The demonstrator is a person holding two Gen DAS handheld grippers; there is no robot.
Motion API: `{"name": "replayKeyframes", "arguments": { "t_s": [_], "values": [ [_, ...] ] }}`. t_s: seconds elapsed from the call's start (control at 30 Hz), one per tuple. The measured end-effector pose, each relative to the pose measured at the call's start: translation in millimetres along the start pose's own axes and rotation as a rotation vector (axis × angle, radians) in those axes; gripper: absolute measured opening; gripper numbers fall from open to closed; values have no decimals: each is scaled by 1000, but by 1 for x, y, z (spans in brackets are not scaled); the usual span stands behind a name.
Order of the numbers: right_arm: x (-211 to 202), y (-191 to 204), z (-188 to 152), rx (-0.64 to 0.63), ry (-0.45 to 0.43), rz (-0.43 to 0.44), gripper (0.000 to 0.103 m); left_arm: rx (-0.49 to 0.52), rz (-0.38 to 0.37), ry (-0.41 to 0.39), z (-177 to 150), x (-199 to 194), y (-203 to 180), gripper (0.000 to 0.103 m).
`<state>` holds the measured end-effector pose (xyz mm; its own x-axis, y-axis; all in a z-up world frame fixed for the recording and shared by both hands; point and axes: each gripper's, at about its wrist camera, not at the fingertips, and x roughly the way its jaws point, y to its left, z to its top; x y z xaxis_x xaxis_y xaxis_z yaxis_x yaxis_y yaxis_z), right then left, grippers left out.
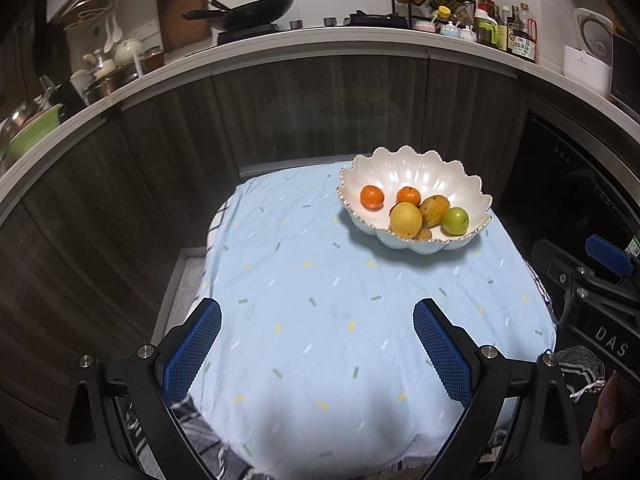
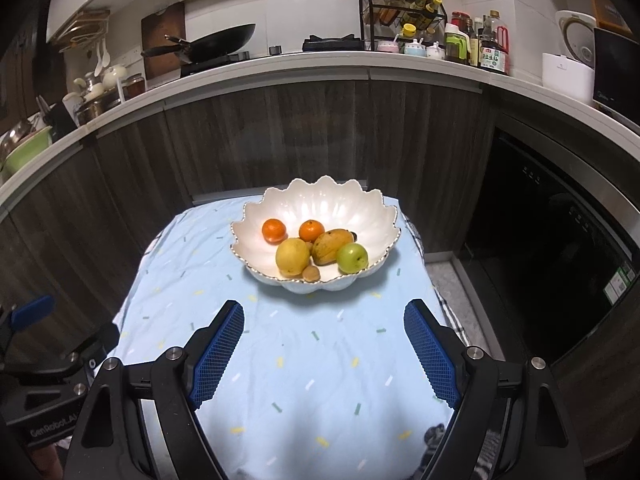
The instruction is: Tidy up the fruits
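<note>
Blue cloth [image 1: 320, 320] bears fruit bowl [image 2: 256, 216]; both claws agape, empty; dark stem-end behind mango [image 2: 330, 246] right-view only

- Two oranges [image 2: 274, 230] at bowl's [image 2: 320, 196] far left, ahead of right gripper [image 2: 324, 344].
- Yellow pear [image 2: 293, 256], mango [image 2: 331, 246], green apple [image 2: 352, 258] clustered nearer.

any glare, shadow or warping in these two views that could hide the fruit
Left wrist view: fisheye bends the counter edge into an arc; glare streaks the white bowl, yet the fruit reads clearly. Right wrist view: same warping, dark corners, a soft shadow on the blue cloth near the camera, none over the fruit.
</note>
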<state>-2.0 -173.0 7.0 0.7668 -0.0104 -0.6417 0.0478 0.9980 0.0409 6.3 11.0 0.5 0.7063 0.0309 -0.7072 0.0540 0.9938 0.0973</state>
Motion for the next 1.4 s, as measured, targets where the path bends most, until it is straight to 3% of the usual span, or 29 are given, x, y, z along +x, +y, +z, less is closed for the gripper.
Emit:
{"name": "replayKeyframes", "arguments": {
  "t_s": [0.77,1.4],
  "values": [
    [-50,5,-47,-4,-33,18,83,-84,53,-7,-60,-53,12,98],
    [-63,12,-50,-39,-67,18,83,-113,72,-25,-67,-62,22,98]
  ]
}}
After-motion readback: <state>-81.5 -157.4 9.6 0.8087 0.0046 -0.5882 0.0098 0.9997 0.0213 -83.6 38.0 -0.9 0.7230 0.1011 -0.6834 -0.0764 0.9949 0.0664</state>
